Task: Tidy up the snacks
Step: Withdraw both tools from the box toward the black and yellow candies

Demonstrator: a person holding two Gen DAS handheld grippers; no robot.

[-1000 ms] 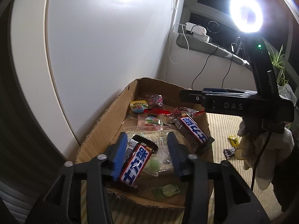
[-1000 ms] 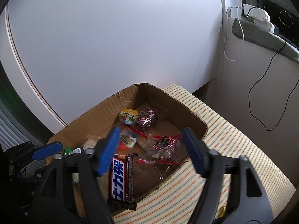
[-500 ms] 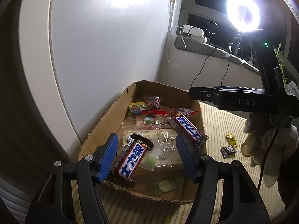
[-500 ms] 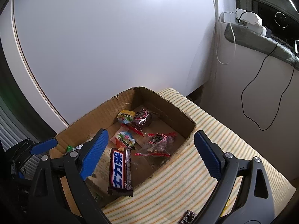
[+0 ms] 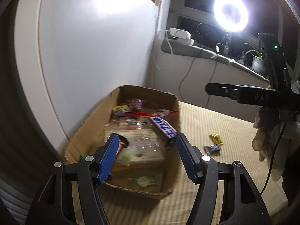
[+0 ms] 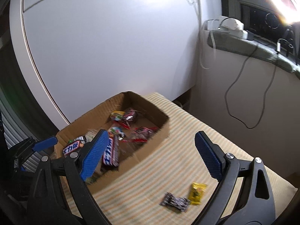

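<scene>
1. Landmark: my open brown cardboard box on the striped yellow cloth-covered surface. It holds most of the snacks already.
2. Inside the box: two dark chocolate bars in blue-and-white wrappers, one by the right wall, the other toward the left corner; assorted small wrapped sweets at the far end.
3. Outside the box, on the cloth to its right: a small yellow candy packet and a small dark foil-wrapped candy, just beside each other. I read these two as what is left to collect.
4. Left gripper: blue pads parted, nothing held; it hangs over the near end of the box. Jaws opened within the last second and have since held steady.
5. Right gripper: jaws wide apart, empty, straddling the box's right wall and the bare cloth. It also opened within the last second.
6. My estimate: task mostly done; two loose pieces remain.
7. Beyond the box: white panel behind, ring light and window ledge to the right.
</scene>
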